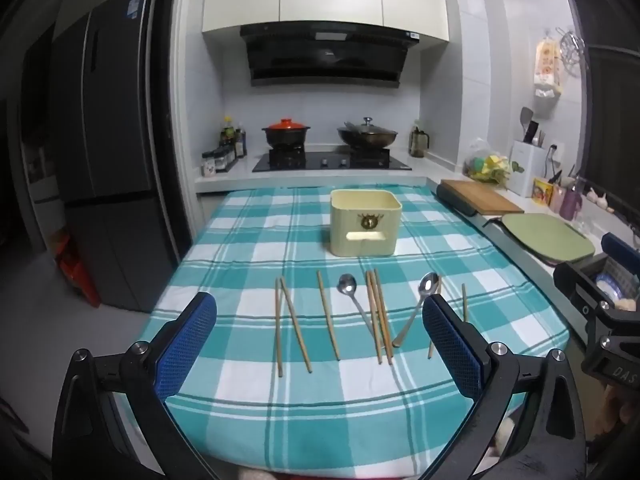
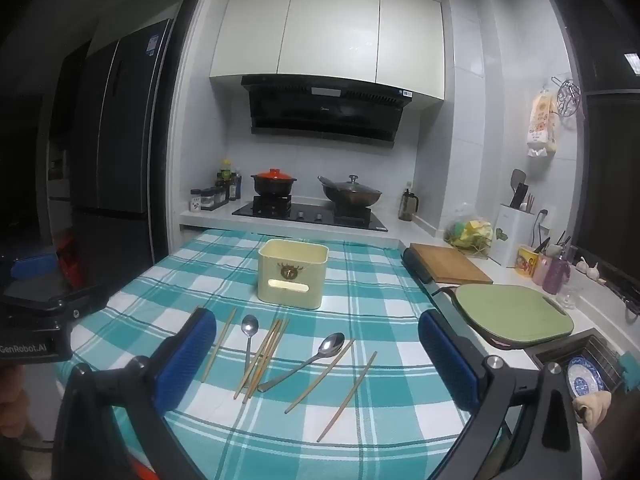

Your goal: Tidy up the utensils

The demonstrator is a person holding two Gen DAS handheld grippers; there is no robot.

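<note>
A cream square utensil holder stands upright and empty on the teal checked tablecloth. In front of it lie several wooden chopsticks and two metal spoons: one left of the middle, one to the right. My left gripper is open and empty above the near table edge. My right gripper is open and empty, also near the front. Its body shows at the right edge of the left wrist view.
Right of the table is a counter with a wooden cutting board, a green board and a sink holding a blue patterned plate. Behind are a stove with two pots and, at the left, a fridge.
</note>
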